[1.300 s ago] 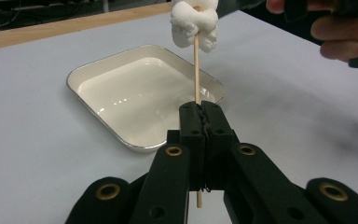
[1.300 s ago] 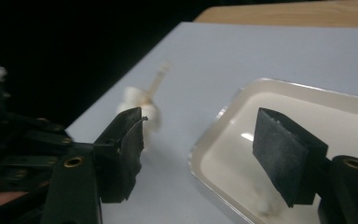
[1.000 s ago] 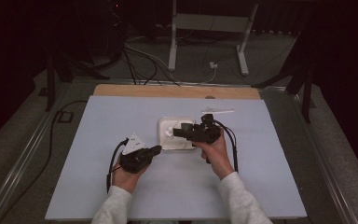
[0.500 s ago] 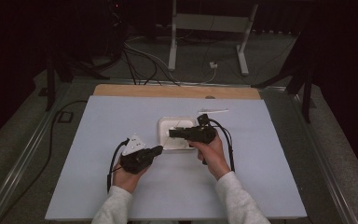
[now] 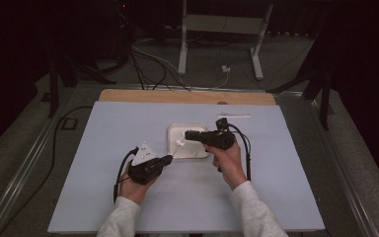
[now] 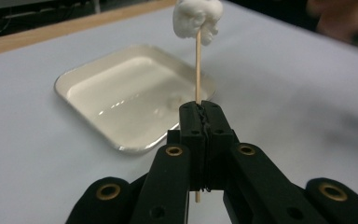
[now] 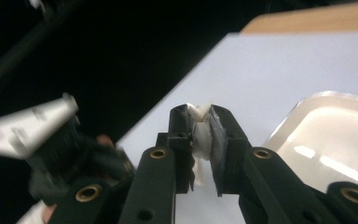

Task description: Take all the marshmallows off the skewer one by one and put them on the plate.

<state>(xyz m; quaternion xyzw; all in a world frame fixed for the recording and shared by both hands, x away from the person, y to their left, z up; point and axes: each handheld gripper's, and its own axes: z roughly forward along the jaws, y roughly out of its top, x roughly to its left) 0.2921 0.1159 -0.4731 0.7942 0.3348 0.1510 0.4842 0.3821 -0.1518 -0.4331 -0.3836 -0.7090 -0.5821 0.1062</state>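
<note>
White sleeves enter at the bottom edge of the high view, each hand carrying a matte black gripper over a pale blue-grey surface [image 5: 103, 197]. Left of centre, the left gripper [image 5: 170, 158] bears a grey three-cornered plate and a trailing black cable. In the left gripper view its jaws are pressed together on a thin, straight wooden skewer [image 6: 197, 70], which stands upright out of the pinch and passes down between the ribbed black pads. At the skewer's top, near the upper edge of that frame, sits a soft, lumpy white marshmallow [image 6: 197, 17].

Right of centre in the high view, the right gripper [image 5: 187, 134] lies level, pointing toward the left of the frame, where its tips meet the white lump. Its jaws have just been closing, and the right gripper view shows them pinching that same white, doughy mass [image 7: 201, 135], which bulges between the black pads and pokes out above them. The left gripper's grey plate shows blurred at the left of that view.

Beyond the tips lies a shallow square tray [image 5: 171, 129] with rounded corners, glossy cream inside and rimmed with a thin metallic edge. Farther back, near the surface's far edge, lies a slim white stick-like object [image 5: 233, 117], with a strip of bare wood [image 5: 177, 96] behind it.
</note>
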